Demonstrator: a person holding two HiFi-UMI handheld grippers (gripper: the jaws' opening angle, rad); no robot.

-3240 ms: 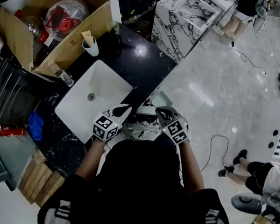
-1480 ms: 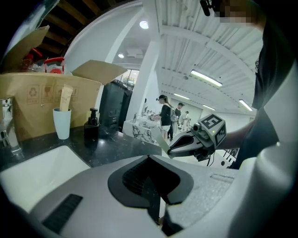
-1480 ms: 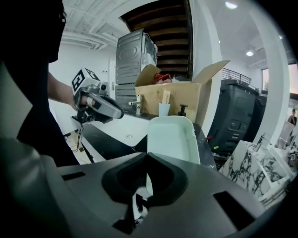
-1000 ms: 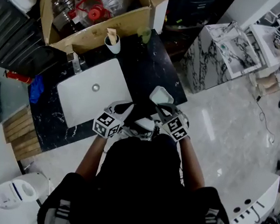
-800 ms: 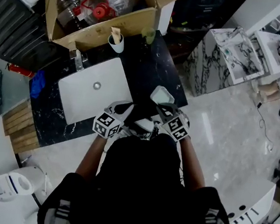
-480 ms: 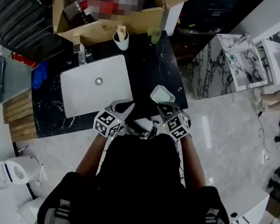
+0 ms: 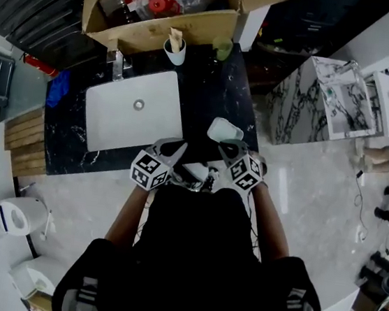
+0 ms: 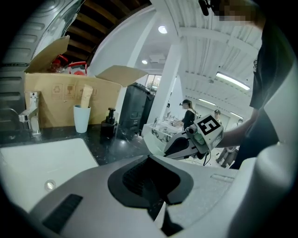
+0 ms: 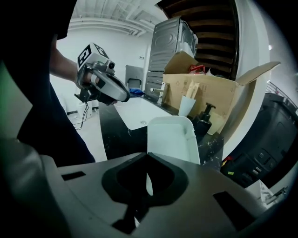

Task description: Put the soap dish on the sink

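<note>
Soap dish [image 7: 224, 129] is pinched in the right gripper [image 7: 229, 146] just right of the sink [image 7: 158, 122].

In the head view the white dish is held over the dark worktop [image 7: 214, 83] at mid-frame, with the pale basin lying to its left, so a leftward carry is judged to be what the placing calls for. In the right gripper view the dish is seen clamped at its near edge between the fingers [image 9: 79, 186], its long axis running straight away from them, up the frame. Whether its far end touches the worktop cannot be told. The left gripper [image 7: 178, 147] is held beside the basin's near right corner, its fingers pressed together on nothing. The right hand is plainly the nearer one, since the dish is already gripped by it.
</note>
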